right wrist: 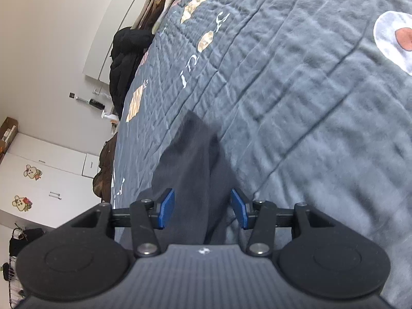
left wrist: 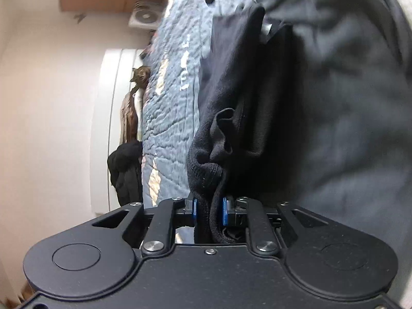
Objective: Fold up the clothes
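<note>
Fabric, a black knitted garment (left wrist: 231, 118), bunches in the clamped left tool (left wrist: 209, 211), raised for folding; right tool (right wrist: 203, 209) gapes around its dark end above the grey quilted bed (right wrist: 296, 90), gripping nothing.

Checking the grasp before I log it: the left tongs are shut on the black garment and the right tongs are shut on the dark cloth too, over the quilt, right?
Not quite. The right tongs are open: the right wrist view shows their blue pads apart on either side of the dark cloth. The left tongs are shut on the black garment, over the quilt.
</note>
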{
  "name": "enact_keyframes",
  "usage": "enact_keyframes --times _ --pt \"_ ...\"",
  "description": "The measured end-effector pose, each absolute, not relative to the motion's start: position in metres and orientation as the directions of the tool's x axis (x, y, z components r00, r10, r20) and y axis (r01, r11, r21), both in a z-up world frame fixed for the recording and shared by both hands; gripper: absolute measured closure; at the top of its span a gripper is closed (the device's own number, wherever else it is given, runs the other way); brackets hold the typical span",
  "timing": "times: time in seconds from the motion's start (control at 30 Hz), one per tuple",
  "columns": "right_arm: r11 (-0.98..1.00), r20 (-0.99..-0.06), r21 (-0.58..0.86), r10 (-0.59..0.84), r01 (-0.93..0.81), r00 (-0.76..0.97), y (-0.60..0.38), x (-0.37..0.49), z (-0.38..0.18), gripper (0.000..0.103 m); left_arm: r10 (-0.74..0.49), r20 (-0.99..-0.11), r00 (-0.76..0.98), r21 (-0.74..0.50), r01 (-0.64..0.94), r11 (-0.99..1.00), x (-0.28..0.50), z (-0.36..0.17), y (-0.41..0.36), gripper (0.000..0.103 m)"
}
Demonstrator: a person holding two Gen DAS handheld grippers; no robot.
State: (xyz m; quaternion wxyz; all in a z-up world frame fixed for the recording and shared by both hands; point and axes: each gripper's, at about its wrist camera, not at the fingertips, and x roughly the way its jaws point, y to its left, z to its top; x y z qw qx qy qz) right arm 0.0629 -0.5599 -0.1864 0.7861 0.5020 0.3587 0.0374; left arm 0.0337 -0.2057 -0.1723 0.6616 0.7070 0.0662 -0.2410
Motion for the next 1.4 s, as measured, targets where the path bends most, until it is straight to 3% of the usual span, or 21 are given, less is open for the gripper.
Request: enact_keyframes --times 0.23,0.33,0.5,0.57,0.67,0.7,0.97,1.03,1.2,1.3,1.4 --pt "0.502 -0.517 0.819 0.437 0.277 0.736 -0.558 0.067 -0.183 0.055 -0.270 -0.505 0.820 0.860 0.453 -0.235 0.038 -0.192 -0.165 0.086" --pt "0.510 -0.506 0.823 0.454 0.252 0.734 -0.554 0.068 -0.180 0.055 -0.282 -0.542 0.792 0.836 0.475 -0.274 0.034 -0.206 -0.157 0.075" --pt "0.528 -0.475 0.825 0.457 0.200 0.753 -0.567 0.085 -0.159 0.054 -0.257 -0.516 0.817 0.849 0.450 -0.275 0.031 -0.226 -0.154 0.060" --pt "0.547 -0.473 0.815 0.442 0.189 0.762 -0.571 0.092 -0.153 0.054 -0.240 -0.551 0.800 0.835 0.530 -0.149 0.044 -0.208 -0.145 0.058" --pt "0.542 -0.479 0.814 0.419 0.211 0.771 -0.575 0.096 -0.157 0.053 -0.225 -0.610 0.760 0.767 0.638 0.072 0.066 -0.177 -0.131 0.039" --pt "0.532 -0.488 0.816 0.424 0.226 0.763 -0.575 0.097 -0.161 0.053 -0.224 -0.629 0.744 0.733 0.664 0.146 0.074 -0.166 -0.126 0.038" --pt "0.576 -0.466 0.808 0.492 0.127 0.735 -0.548 0.111 -0.154 0.052 -0.277 -0.749 0.602 0.306 0.685 0.661 0.132 -0.083 -0.087 0.038" --pt "0.606 -0.460 0.793 0.530 0.061 0.713 -0.532 0.119 -0.148 0.051 -0.371 -0.763 0.529 0.081 0.648 0.757 0.159 -0.079 -0.073 0.039" --pt "0.616 -0.417 0.782 0.632 -0.096 0.653 -0.499 0.129 -0.143 0.049 -0.622 -0.669 0.408 -0.415 0.489 0.767 0.211 -0.099 -0.038 0.039" --pt "0.587 -0.385 0.800 0.657 -0.120 0.649 -0.495 0.126 -0.148 0.048 -0.699 -0.624 0.350 -0.562 0.421 0.712 0.238 -0.128 -0.035 0.039" --pt "0.588 -0.372 0.798 0.654 -0.133 0.659 -0.497 0.126 -0.151 0.048 -0.733 -0.603 0.315 -0.615 0.402 0.678 0.251 -0.147 -0.035 0.039"
